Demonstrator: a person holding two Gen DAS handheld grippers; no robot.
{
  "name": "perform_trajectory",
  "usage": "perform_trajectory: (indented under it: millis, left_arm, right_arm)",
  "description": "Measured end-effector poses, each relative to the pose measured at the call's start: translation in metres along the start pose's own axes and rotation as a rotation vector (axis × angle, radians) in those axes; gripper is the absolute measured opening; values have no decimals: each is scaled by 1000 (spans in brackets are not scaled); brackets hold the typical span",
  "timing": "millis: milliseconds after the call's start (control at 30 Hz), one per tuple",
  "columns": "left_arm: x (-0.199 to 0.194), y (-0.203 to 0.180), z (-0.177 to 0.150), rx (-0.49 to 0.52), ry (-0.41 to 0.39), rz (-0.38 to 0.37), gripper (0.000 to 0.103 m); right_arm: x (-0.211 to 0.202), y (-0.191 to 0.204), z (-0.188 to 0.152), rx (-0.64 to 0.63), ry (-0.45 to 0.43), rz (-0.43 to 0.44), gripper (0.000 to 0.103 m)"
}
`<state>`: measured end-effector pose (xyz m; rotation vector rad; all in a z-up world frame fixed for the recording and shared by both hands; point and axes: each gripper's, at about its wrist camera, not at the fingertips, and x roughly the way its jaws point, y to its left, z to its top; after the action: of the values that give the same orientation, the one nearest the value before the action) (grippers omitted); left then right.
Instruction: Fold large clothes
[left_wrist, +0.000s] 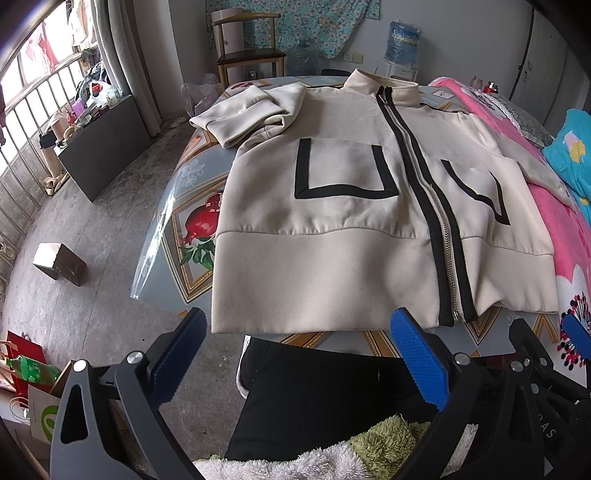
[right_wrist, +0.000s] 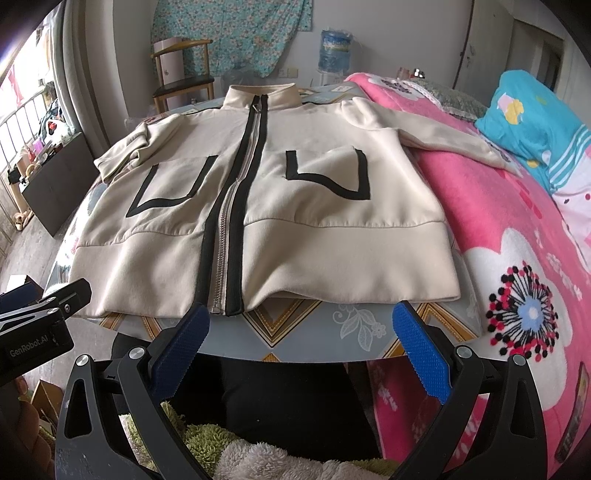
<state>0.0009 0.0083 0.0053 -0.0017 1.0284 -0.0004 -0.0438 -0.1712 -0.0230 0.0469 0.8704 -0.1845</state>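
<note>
The cream jacket (left_wrist: 351, 206) lies face up and zipped on the table (left_wrist: 192, 177), collar at the far edge, hem at the near edge overhanging slightly. One sleeve (left_wrist: 243, 110), on the window side of the jacket, is already doubled back over the shoulder; the other sleeve (right_wrist: 443, 136) runs off the jacket onto the pink blanket (right_wrist: 517, 229) beside it. Judgement: the fold is at an early step, with the first sleeve tucked and the second outstanding. The left gripper (left_wrist: 299, 354) hovers short of the jacket's hem, released, jaws wide apart, holding nothing. The right gripper (right_wrist: 303, 350) stands likewise just short of the hem, released and empty. The next move likely calls for the right gripper to reach the stray sleeve, pinch it near the cuff and carry it across the jacket's chest. The table wears a printed covering under clear plastic. Beyond the jacket's collar stand a wooden chair (left_wrist: 247, 40) and a water bottle (left_wrist: 402, 40); a barred window (left_wrist: 33, 92) lies well off to the tucked-sleeve side, above a bare concrete floor.
</note>
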Motion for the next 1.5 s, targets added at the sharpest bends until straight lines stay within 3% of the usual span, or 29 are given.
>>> perform_trajectory:
  millis: [967,1200,1400,1500]
  left_arm:
    - [18,5,8,9,25,51,98]
    - [37,13,18,11,50,29,98]
    - [50,15,39,50,8,4,98]
    - [58,15,52,64,-7,-43,98]
  right_arm:
    - [13,0,9,-12,0,-5,96]
    - [18,3,21,-36,-31,-25,96]
    - [28,-10,37,12,-30,-31,96]
    - [36,-16,47,26,-24,-18,96]
